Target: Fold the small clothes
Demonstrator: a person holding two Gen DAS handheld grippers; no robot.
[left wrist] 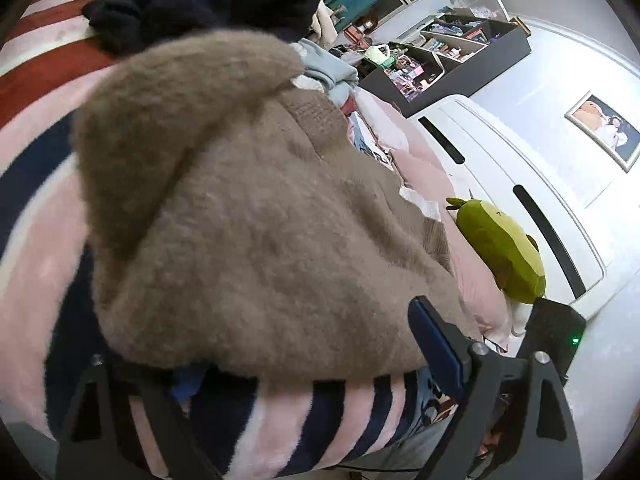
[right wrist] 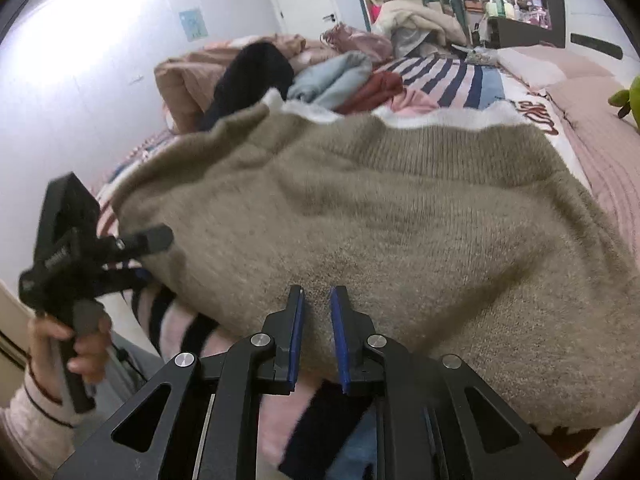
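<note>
A fuzzy brown sweater (left wrist: 248,216) lies spread on the striped bedspread, also filling the right wrist view (right wrist: 380,216). My left gripper (left wrist: 280,344) is open, its jaws wide at the sweater's near edge; the left finger is partly hidden under the knit. It also shows in the right wrist view (right wrist: 150,246), with one finger above and one below the sweater's left edge. My right gripper (right wrist: 316,304) stands at the sweater's near hem with a narrow gap between its blue pads (right wrist: 298,336). Sweater fabric sits in that gap.
A dark garment (left wrist: 208,0), a light blue garment (right wrist: 336,76) and a red one (right wrist: 372,92) lie piled at the far side of the bed. A green plush toy (left wrist: 500,248) rests by the white headboard (left wrist: 520,184). Shelves (left wrist: 448,48) stand beyond.
</note>
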